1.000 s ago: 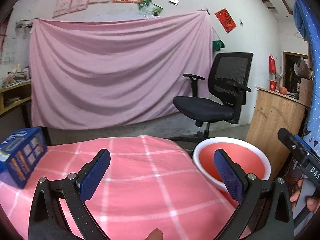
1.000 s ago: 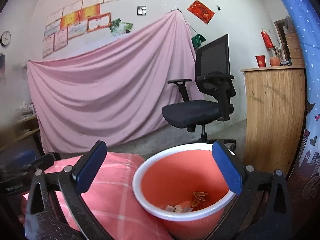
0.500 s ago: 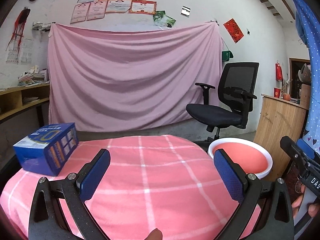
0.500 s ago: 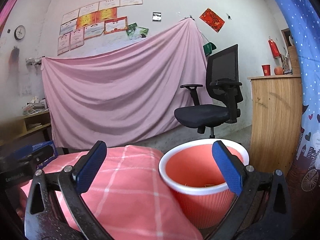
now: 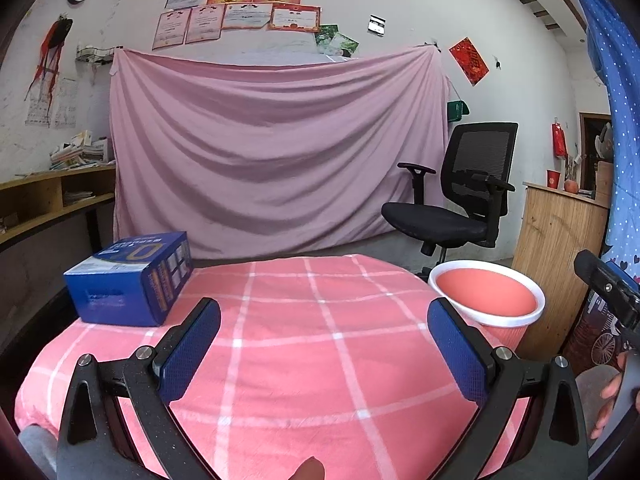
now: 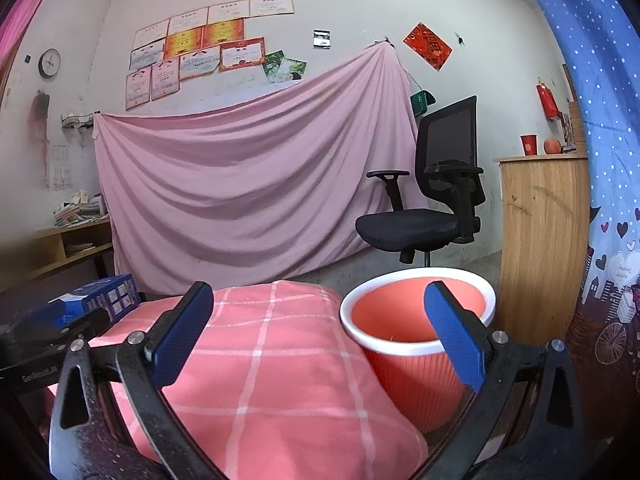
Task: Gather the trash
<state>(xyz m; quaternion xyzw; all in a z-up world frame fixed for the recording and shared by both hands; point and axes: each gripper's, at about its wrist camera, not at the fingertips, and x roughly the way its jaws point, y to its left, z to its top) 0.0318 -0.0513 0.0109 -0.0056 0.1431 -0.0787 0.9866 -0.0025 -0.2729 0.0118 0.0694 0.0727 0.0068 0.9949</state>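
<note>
Pink checked cloth [image 5: 320,344] covers the round table, where a blue box [image 5: 132,280] sits at its far left edge. Both the left gripper [image 5: 324,344] and the right gripper [image 6: 320,336] are spread wide, holding nothing, above the cloth. Just beside the table's right edge stands the salmon trash bin [image 6: 416,356] with its white rim.

The right gripper [image 6: 318,312] hangs with its blue-padded fingers [image 6: 182,332] spread wide and empty above a pink checked surface [image 6: 272,380]. A salmon bin [image 6: 404,364] with a white rim stands just beside that surface, and a blue box [image 6: 94,302] lies at the far left.
</note>
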